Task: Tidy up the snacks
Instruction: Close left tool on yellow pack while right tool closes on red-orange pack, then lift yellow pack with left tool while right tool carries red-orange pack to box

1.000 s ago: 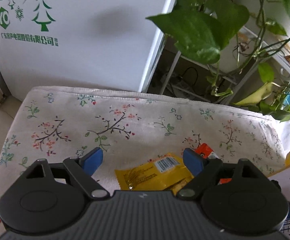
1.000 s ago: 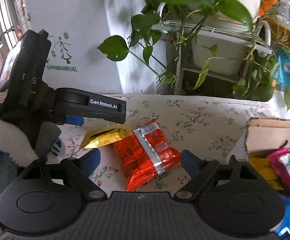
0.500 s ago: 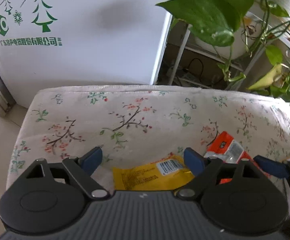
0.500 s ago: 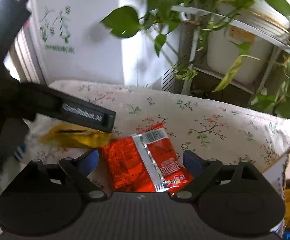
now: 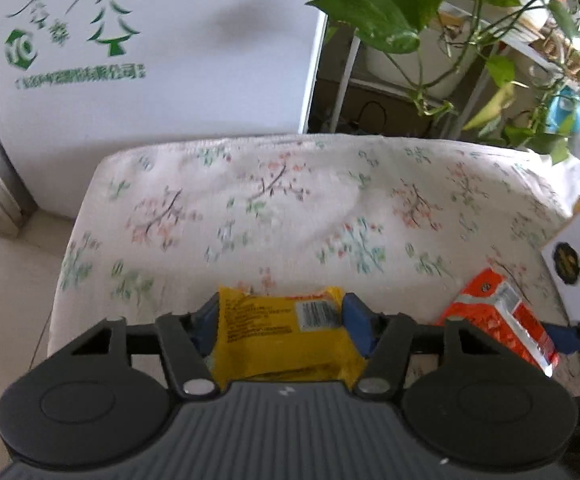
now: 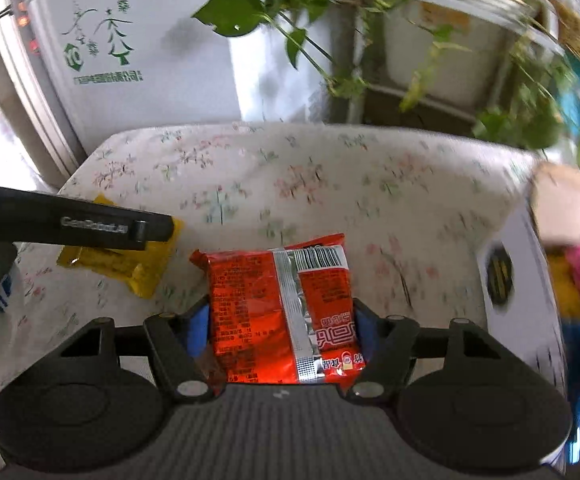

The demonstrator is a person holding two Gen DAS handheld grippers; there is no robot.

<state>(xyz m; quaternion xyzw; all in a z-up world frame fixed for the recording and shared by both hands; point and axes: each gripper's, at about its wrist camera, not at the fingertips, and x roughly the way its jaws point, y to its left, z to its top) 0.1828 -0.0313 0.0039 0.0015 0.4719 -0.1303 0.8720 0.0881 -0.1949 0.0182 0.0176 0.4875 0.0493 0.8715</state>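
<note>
Left claw (image 5: 280, 322) has just been closing and now pinches the yellow packet (image 5: 286, 336); right claw (image 6: 282, 326) likewise clamps the red packet (image 6: 282, 312) — both left of the cardboard box (image 6: 529, 280) on the tabletop (image 6: 329, 184). Slick film, edge grips — either may slip or buckle when lifted.

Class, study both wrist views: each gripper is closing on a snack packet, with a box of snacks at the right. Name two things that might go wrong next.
1. The left gripper jaws have just been closing on the yellow packet, pinching it by its soft sides; it may buckle and slip on lifting.
2. The right gripper jaws have likewise been closing on the red packet. The cardboard box already looks full, so both hands arriving together might collide or spill snacks.
</note>
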